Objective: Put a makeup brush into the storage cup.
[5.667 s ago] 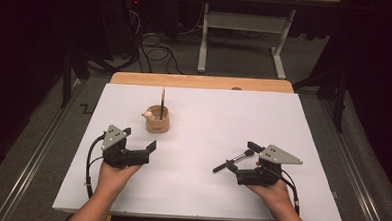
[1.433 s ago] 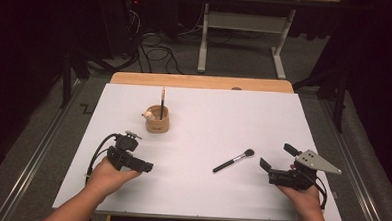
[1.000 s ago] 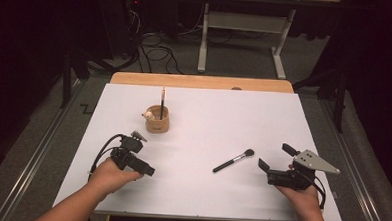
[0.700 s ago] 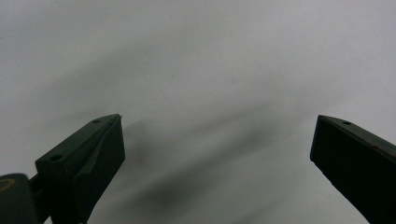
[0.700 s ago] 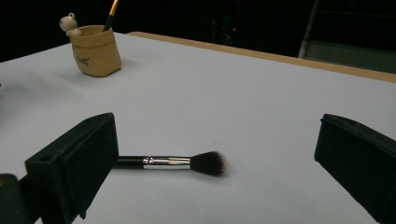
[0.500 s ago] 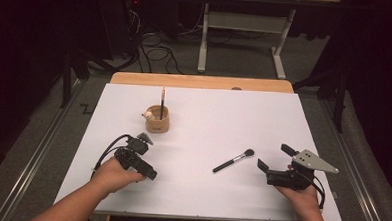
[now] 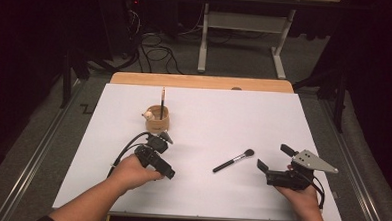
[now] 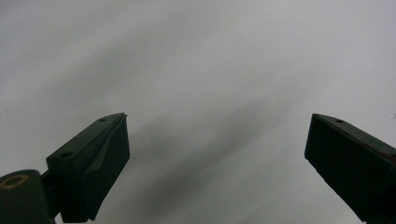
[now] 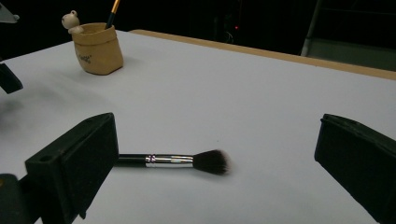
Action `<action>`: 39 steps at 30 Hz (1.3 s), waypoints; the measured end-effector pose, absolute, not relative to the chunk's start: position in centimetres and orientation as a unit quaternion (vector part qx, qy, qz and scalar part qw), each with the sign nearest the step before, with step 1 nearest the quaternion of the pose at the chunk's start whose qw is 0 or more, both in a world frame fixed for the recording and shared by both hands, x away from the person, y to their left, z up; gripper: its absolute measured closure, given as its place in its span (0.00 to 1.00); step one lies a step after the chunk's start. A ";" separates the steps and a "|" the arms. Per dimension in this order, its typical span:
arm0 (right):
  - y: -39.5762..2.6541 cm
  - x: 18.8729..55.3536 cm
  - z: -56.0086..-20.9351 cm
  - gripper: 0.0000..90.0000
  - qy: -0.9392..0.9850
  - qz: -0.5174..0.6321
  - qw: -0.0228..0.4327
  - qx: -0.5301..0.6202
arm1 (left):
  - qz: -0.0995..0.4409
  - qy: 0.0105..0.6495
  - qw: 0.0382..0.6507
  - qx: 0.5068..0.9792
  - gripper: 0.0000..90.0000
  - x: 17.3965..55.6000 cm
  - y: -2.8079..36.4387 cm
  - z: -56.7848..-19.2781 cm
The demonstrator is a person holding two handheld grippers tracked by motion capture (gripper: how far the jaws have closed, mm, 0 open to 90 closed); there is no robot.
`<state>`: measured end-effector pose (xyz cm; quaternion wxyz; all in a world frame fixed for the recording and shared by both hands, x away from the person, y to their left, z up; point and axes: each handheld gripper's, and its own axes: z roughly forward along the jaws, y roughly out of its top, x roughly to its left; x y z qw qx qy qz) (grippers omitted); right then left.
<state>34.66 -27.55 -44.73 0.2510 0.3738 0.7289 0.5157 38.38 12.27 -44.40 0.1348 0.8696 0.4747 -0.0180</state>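
Observation:
A black-handled makeup brush (image 7: 233, 160) lies flat on the white table (image 7: 209, 116), bristles toward the far right. In the right gripper view the brush (image 9: 187, 160) rests a short way beyond my right gripper (image 9: 217, 126), whose jaws stand wide apart with nothing in them. From above, my right gripper (image 7: 273, 158) sits just right of the brush, apart from it. My left gripper (image 7: 167, 172) is tipped down at the table left of the brush. Its own view shows the left gripper (image 8: 217, 140) open over bare white surface.
A tan pouch holder (image 7: 157, 120) with a small bear figure and an upright pencil-like stick stands at the back left, also seen as the holder (image 9: 98, 46) beyond the brush. The table's wooden far edge (image 7: 200, 81) borders dark floor with cables.
My right gripper let go of the brush and drew back to the right, then held still. My left gripper shifted slightly right and tipped its jaws down toward the table.

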 end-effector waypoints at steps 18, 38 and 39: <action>-27.5 34.6 -44.7 0.01 0.729 0.518 0.250 0.371 | -0.039 0.429 0.141 0.892 0.18 39.4 6.0 -43.8; -27.6 34.7 -44.7 0.01 0.727 0.521 0.245 0.373 | -0.046 0.388 0.167 0.905 0.35 41.1 0.7 -43.9; -27.6 34.7 -44.8 0.01 0.727 0.521 0.245 0.373 | -0.045 0.384 0.163 0.908 0.36 41.2 0.4 -44.0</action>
